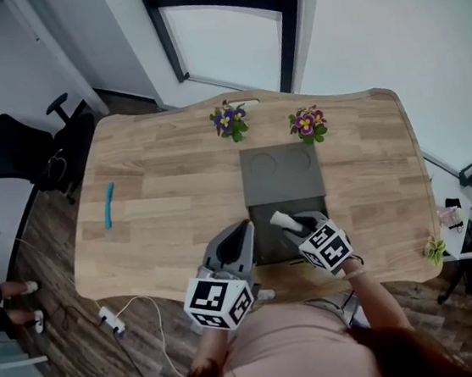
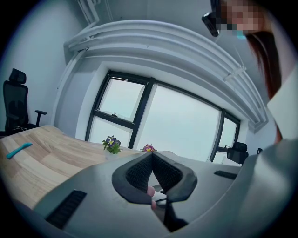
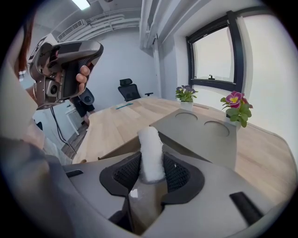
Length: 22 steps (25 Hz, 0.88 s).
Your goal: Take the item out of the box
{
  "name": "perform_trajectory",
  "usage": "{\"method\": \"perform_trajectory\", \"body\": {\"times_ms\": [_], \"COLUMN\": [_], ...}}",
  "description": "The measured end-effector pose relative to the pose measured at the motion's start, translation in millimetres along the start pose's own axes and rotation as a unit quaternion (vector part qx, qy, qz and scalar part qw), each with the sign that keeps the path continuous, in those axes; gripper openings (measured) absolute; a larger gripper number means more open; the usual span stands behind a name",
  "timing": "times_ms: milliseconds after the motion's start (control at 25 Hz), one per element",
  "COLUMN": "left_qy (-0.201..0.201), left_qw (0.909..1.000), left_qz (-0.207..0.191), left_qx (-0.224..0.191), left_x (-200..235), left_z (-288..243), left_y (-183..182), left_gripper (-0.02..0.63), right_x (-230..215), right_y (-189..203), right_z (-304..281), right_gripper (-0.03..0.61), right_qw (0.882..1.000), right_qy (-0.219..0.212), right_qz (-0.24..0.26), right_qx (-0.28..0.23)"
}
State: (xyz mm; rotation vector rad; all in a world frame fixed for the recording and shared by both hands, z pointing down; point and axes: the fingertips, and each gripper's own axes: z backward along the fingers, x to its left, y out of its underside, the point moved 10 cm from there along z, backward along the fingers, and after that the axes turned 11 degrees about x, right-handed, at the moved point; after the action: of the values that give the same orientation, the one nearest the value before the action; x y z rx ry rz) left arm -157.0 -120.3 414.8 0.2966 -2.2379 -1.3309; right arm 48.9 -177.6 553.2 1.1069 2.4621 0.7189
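Observation:
A grey box (image 1: 265,248) lies open near the table's front edge. Its lid (image 1: 282,174), with two round dents, is folded back flat; the same lid (image 3: 205,132) shows in the right gripper view. My right gripper (image 1: 291,222) hovers over the box's dark inside, shut on a white roll-shaped item (image 1: 280,218). In the right gripper view the item (image 3: 151,151) stands up between the black pads (image 3: 125,173) of the right gripper (image 3: 151,165). My left gripper (image 1: 241,232) is just left of the box; in its own view the left gripper (image 2: 152,158) has its pads meeting, nothing between them.
Two small flower pots (image 1: 230,123) (image 1: 307,123) stand behind the box near the far edge. A blue object (image 1: 108,205) lies at the table's left. A black office chair (image 1: 18,150) stands beyond the left edge; a white cable (image 1: 123,312) lies on the floor.

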Motion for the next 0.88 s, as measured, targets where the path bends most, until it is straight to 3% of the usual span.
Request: {"method": "perform_trajectory", "body": {"times_ms": [880], "left_qy": [-0.018], "left_qw": [0.9994], "left_qz": [-0.021], "left_qx": [-0.021], "left_x": [-35], "left_z": [13], "left_y": [3], "left_gripper": [0.002], "right_x": [5], "right_y": [8], "right_z": [48], "right_gripper": [0.135], "right_qw": [0.990], "right_qy": [-0.015], "right_qz": [-0.097], "right_qx": [-0.103]}}
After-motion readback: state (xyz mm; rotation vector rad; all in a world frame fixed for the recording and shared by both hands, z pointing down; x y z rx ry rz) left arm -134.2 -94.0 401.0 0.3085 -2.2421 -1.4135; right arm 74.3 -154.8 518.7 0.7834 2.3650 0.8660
